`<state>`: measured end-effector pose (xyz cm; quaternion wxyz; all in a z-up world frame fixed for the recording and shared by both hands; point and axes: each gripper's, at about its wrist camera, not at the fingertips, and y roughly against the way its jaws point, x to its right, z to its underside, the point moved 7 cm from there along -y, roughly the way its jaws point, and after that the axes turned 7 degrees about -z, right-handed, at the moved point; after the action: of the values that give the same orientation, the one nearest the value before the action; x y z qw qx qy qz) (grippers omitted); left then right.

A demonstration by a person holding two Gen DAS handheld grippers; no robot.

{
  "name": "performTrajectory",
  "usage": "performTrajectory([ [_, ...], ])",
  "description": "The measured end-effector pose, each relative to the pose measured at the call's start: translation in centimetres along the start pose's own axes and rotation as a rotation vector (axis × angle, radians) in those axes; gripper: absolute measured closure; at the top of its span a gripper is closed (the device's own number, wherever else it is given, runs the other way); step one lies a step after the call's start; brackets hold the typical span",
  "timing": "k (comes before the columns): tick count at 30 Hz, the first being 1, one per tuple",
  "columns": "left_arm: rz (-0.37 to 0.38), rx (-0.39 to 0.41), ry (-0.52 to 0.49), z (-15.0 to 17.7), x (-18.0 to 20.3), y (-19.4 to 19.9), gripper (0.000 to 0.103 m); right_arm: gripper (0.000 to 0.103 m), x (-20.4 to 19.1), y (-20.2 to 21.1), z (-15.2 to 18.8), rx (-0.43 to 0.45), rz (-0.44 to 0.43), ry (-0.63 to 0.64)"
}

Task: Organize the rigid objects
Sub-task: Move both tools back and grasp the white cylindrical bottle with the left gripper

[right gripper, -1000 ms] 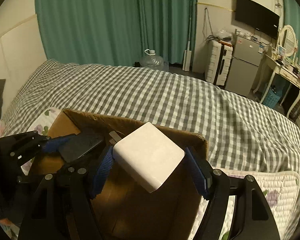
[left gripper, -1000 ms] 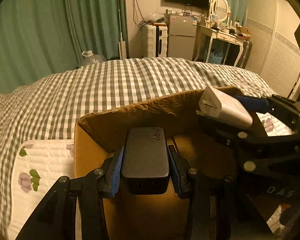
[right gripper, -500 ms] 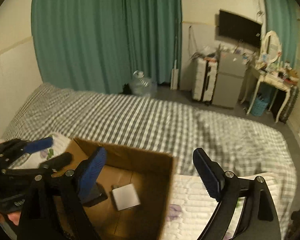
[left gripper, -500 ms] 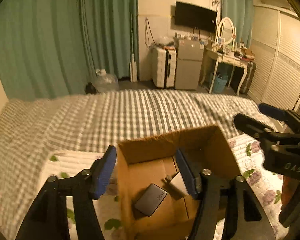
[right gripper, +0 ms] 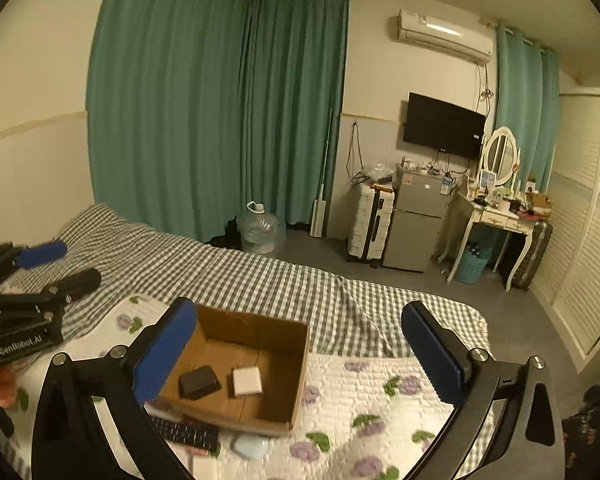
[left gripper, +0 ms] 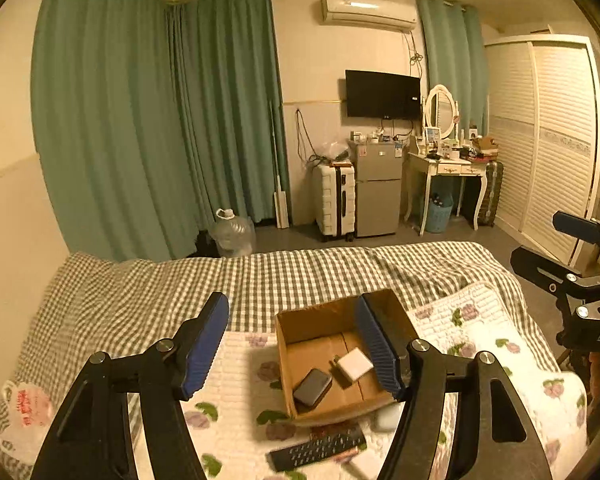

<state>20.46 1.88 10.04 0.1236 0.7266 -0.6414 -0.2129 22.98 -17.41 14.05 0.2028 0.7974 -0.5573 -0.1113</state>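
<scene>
Left tool (left gripper: 292, 344) and right tool (right gripper: 300, 352): jaws opening, nothing between them. We target remote (right gripper: 184, 434) beside box (right gripper: 296, 364); chargers (right gripper: 244, 380) already inside. Descend slowly, grip remote across narrow width.

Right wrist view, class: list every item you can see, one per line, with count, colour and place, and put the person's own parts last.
Cardboard box: one, brown, open on the floral quilt.
Dark charger: one, black, lying in the box.
White charger: one, white, in the box beside the dark one.
Remote control: one, black, on the quilt in front of the box.
Pale case: one, light blue, on the quilt by the box's front edge.
Bed cover: one, grey-white check.
Curtains: teal, behind the bed.
Water jug: one, clear, on the floor.
Suitcase: one, white.
Fridge: one, grey.
Television: one, black, on the wall.
Left gripper: jaws opening, nothing between them.
Right gripper: jaws opening, nothing between them.
</scene>
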Motion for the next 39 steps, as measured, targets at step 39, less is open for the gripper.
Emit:
performTrajectory([
  [39, 0.228, -0.417, -0.2, 30.8, 8.0, -6.6, 0.034, 0.0, -5.0, -4.7, 27.3, -0.4, -0.012, -0.162],
])
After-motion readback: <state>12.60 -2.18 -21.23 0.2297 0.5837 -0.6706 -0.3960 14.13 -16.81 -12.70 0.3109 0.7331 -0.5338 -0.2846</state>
